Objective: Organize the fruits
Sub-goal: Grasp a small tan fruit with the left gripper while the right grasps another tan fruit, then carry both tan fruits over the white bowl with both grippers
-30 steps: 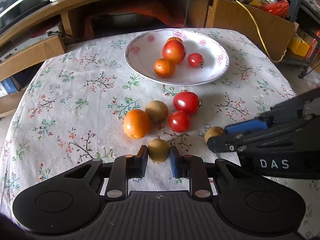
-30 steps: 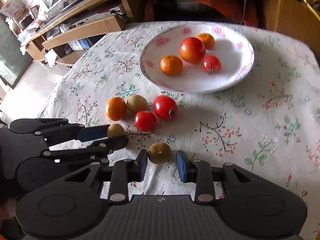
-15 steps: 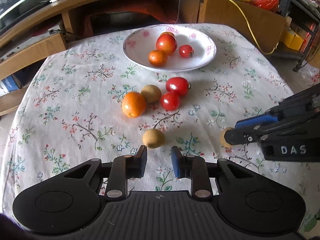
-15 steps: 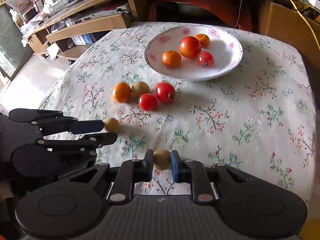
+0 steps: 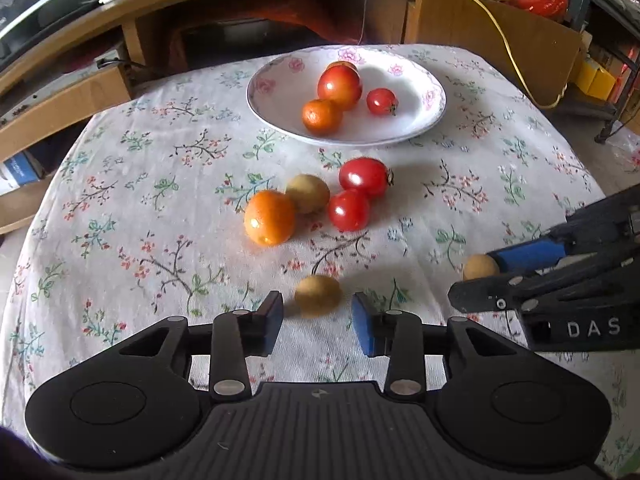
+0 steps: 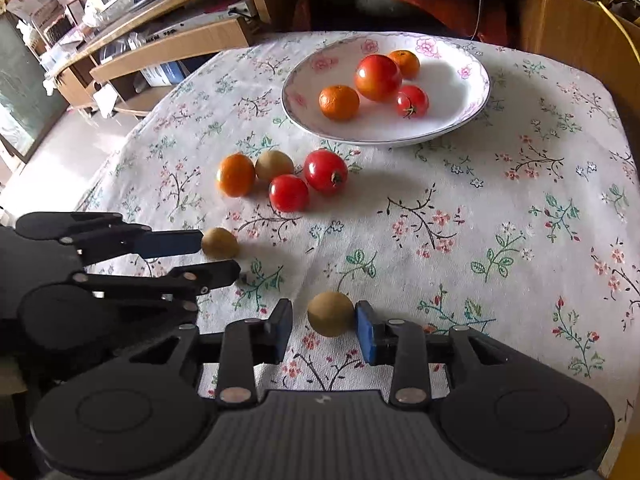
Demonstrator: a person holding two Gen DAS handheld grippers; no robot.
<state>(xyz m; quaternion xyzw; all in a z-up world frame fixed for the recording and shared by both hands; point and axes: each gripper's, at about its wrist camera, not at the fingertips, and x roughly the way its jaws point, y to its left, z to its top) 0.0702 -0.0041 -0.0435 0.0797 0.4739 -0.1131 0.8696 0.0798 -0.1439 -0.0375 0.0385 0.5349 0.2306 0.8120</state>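
Note:
A white floral plate [image 5: 424, 116] [image 6: 472, 108] at the back holds two oranges and two tomatoes. On the cloth lie an orange [image 5: 269, 217], a brown fruit [image 5: 307, 193] and two tomatoes [image 5: 349, 209] in a cluster. My left gripper [image 5: 318, 320] is open around a small brown fruit [image 5: 317, 294] [image 6: 219, 242] that rests on the cloth. My right gripper [image 6: 323, 330] is open; a second brown fruit [image 6: 330, 319] [image 5: 480, 267] sits between its fingers, against the right pad.
The table has a floral cloth [image 5: 160, 184] with rounded edges. Wooden shelves [image 5: 60, 100] stand behind left, a wooden board [image 5: 492, 36] with a yellow cable behind right. The right gripper's body [image 5: 568, 280] lies close to the right of the left gripper.
Both grippers have opened wider and moved forward again. The right gripper let go of its brown fruit, which it held half a second ago. The left fruit now sits between the left fingers.

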